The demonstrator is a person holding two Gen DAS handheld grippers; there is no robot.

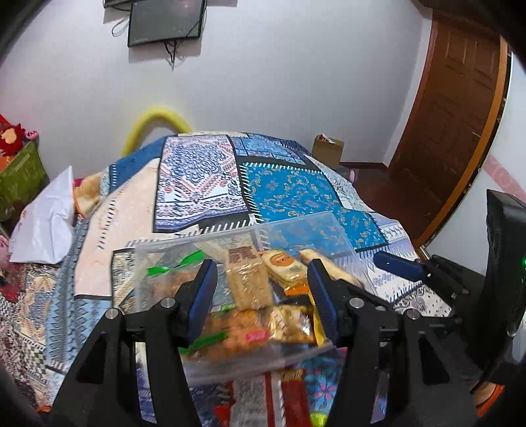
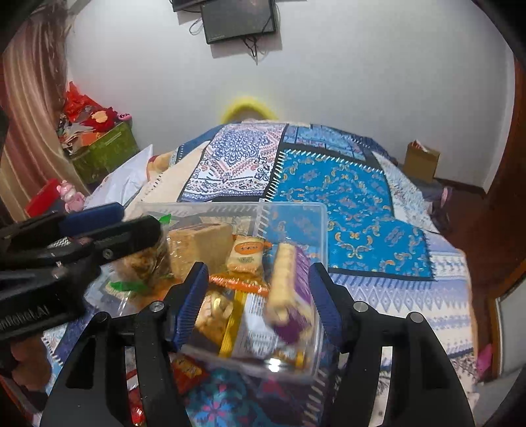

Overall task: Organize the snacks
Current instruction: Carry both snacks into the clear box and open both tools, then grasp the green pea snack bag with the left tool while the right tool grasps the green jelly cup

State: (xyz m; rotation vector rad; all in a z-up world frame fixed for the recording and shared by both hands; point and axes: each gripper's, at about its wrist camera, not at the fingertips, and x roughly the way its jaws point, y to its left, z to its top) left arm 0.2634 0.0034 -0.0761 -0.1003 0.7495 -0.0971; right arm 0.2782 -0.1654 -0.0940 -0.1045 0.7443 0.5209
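- Patchwork bedspread (image 1: 282, 193) covers the bed under everything, with a white wall and a dark wall-mounted screen (image 1: 166, 21) beyond it.
- On it sits the clear plastic box (image 2: 296, 210), filled with wrapped snacks: a tan brick-like pack (image 2: 200, 244), a small orange-labelled cake (image 2: 246, 256) and a purple-wrapped biscuit roll (image 2: 289, 282).
- My right gripper (image 2: 259, 295) has its fingers spread either side of the box's near right end, pads off the walls as far as I can tell.
- My left gripper (image 1: 261, 295) is likewise spread, hovering over the box's left half, pinching nothing.
- The box's long axis runs across in front of me, straight ahead of both hands, so either one is about equally close.
- More packets (image 2: 187, 368) lie on the bed just in front of the box, below my fingers; I judge those the next things to gather.
- A green box (image 2: 105, 154) and a cardboard carton (image 2: 420, 161) stand well apart, out of my way.
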